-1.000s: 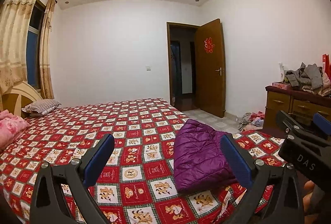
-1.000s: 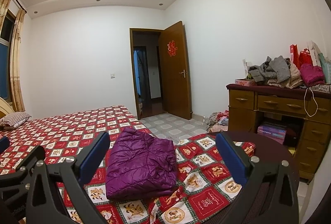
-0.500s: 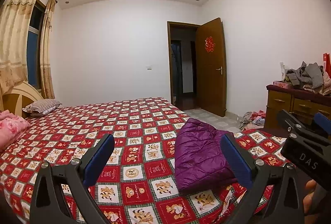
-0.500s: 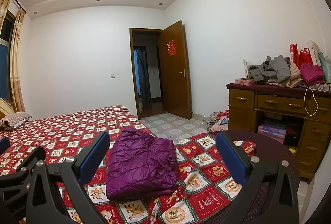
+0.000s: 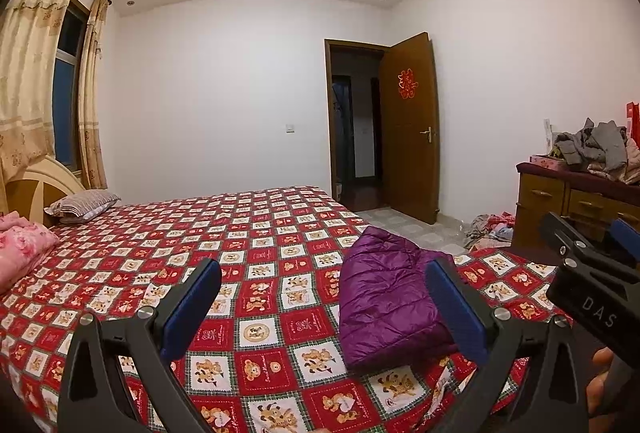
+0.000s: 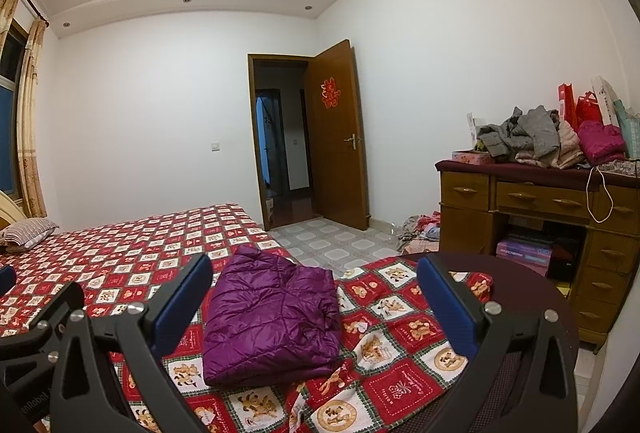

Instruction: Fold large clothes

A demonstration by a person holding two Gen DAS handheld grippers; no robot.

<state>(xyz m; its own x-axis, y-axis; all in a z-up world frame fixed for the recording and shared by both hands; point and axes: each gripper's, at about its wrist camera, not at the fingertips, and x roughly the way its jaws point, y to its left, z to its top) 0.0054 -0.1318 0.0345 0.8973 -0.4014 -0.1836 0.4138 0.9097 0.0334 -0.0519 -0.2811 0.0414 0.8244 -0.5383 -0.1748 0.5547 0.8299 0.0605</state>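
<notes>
Lying folded on the bed [image 6: 120, 253], the purple jacket [image 6: 272, 317] sits ahead between the right gripper [image 6: 316, 297] tips; left gripper [image 5: 324, 301] also gapes empty. Any tidying should pinch edges squarely.

A folded purple jacket [image 6: 272, 317] lies on the checkered bedspread [image 6: 120, 253] between the spread-apart right hand-held gripper [image 6: 316, 297].
</notes>
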